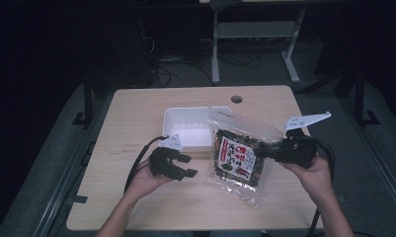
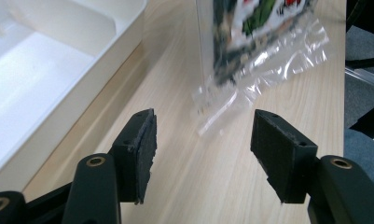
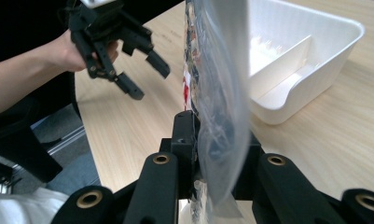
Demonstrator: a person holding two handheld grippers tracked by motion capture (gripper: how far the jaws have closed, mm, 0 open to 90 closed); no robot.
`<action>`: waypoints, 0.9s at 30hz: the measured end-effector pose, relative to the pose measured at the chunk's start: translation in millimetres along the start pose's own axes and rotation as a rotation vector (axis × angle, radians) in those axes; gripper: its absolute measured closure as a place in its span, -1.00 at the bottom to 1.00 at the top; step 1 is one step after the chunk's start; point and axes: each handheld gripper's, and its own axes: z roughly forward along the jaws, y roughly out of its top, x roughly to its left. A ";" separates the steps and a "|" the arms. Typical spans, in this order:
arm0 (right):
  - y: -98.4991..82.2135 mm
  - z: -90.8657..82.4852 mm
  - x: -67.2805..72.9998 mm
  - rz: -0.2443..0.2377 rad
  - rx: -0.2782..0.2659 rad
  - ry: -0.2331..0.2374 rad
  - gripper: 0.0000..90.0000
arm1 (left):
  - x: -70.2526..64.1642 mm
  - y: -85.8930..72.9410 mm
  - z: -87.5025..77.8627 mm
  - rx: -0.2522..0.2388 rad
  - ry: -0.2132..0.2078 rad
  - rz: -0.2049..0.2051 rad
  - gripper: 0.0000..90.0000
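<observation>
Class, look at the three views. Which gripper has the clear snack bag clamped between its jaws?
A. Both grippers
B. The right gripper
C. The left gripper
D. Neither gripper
B: the right gripper has its jaws closed on the bag, while the left gripper stands open over bare table.

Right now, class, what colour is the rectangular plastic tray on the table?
White, clearest in the high view.

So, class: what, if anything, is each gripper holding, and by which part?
The right gripper pinches the clear snack bag by its side edge. The left gripper has open jaws, holding nothing.
</observation>
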 end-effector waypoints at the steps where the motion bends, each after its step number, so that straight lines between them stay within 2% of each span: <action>1: 1.5 -0.6 0.3 -0.003 -0.001 -0.002 0.68 | -0.1 -2.7 -1.9 0.001 0.005 -0.003 -0.12; 12: 25.6 -6.2 9.8 -0.013 -0.032 -0.038 0.68 | -0.1 -34.6 -19.3 0.002 0.073 -0.025 -0.26; 20: 46.6 -2.2 15.9 -0.034 -0.035 -0.056 0.70 | 4.6 -57.8 -22.7 -0.010 0.090 -0.070 -0.33; 27: 65.0 -2.2 20.7 -0.039 -0.086 -0.068 0.71 | 5.3 -66.1 -29.2 -0.023 0.099 -0.078 -0.34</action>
